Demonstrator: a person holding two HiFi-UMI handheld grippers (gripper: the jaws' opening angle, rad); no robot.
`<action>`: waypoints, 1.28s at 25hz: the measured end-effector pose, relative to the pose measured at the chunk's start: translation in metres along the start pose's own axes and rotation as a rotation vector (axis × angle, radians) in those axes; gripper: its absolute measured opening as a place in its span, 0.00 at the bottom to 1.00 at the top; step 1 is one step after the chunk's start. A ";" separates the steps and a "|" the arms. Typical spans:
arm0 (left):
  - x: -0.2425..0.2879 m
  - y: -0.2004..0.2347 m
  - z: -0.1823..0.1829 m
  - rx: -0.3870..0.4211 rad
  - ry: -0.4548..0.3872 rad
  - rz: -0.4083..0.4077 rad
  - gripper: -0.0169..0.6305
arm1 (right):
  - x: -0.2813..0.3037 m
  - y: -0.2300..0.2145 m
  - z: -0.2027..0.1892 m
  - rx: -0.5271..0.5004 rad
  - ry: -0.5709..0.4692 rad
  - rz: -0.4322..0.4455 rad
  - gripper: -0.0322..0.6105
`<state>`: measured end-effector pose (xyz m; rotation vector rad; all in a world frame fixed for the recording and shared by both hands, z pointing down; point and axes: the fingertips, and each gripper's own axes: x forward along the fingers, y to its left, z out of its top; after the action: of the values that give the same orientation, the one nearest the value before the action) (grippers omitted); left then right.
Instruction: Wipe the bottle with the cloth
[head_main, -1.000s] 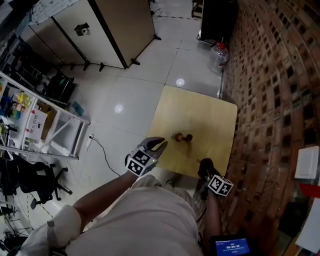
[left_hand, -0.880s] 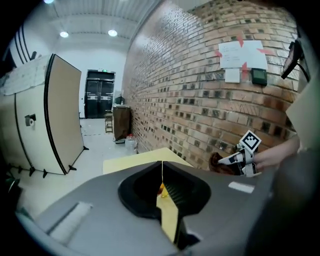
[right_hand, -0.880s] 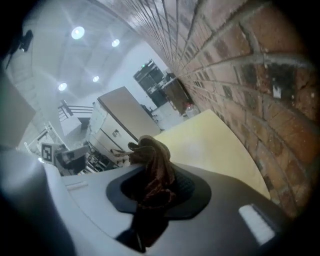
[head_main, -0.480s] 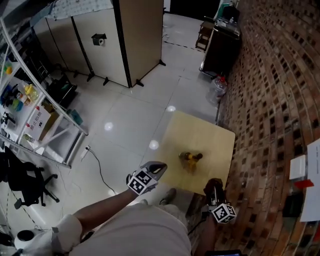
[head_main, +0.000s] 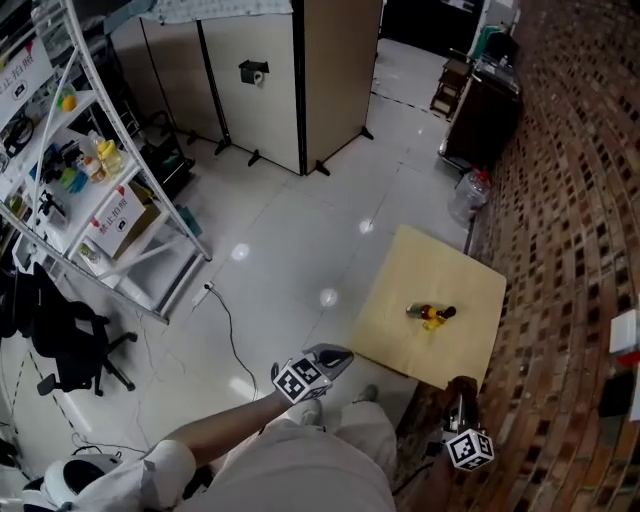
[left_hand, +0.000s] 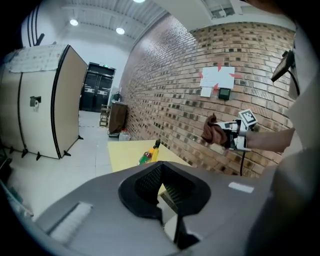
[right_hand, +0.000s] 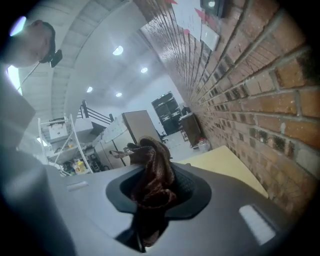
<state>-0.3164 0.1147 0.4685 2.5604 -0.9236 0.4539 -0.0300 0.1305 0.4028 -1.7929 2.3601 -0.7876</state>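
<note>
The bottle (head_main: 430, 315) lies on its side on the small yellow table (head_main: 400, 340); it is yellow and green with a dark cap. In the left gripper view the bottle (left_hand: 149, 155) rests far beyond the jaws. My left gripper (head_main: 338, 356) hangs over the floor, short of the table's near corner, shut with nothing in it (left_hand: 162, 189). My right gripper (head_main: 460, 392) is below the table's near edge by the brick wall, shut on a bunched dark brown cloth (right_hand: 152, 172). That cloth (left_hand: 212, 131) also shows in the left gripper view, held up in the air.
A brick wall (head_main: 580, 200) runs along the right of the table. A wire shelf rack (head_main: 90, 180) with small goods stands at left, a black chair (head_main: 60, 340) beside it. Beige partition panels (head_main: 300, 70), a dark cabinet (head_main: 485, 120) and a water jug (head_main: 467, 197) stand at the back. A cable (head_main: 225, 330) crosses the floor.
Both grippers have drawn back from the table, and the bottle now lies much farther from them. The head view has lifted and takes in more of the room.
</note>
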 end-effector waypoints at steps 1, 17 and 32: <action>-0.008 0.000 -0.013 -0.020 0.015 0.002 0.06 | -0.008 0.006 -0.001 -0.021 0.002 -0.010 0.19; -0.023 -0.068 0.008 0.012 -0.070 0.057 0.06 | -0.078 0.041 0.034 -0.169 -0.044 0.109 0.19; -0.034 -0.192 -0.008 -0.059 -0.088 0.158 0.06 | -0.176 0.028 0.018 -0.217 -0.106 0.220 0.19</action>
<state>-0.2158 0.2738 0.4154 2.4818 -1.1589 0.3550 0.0073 0.2906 0.3320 -1.5595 2.5960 -0.4137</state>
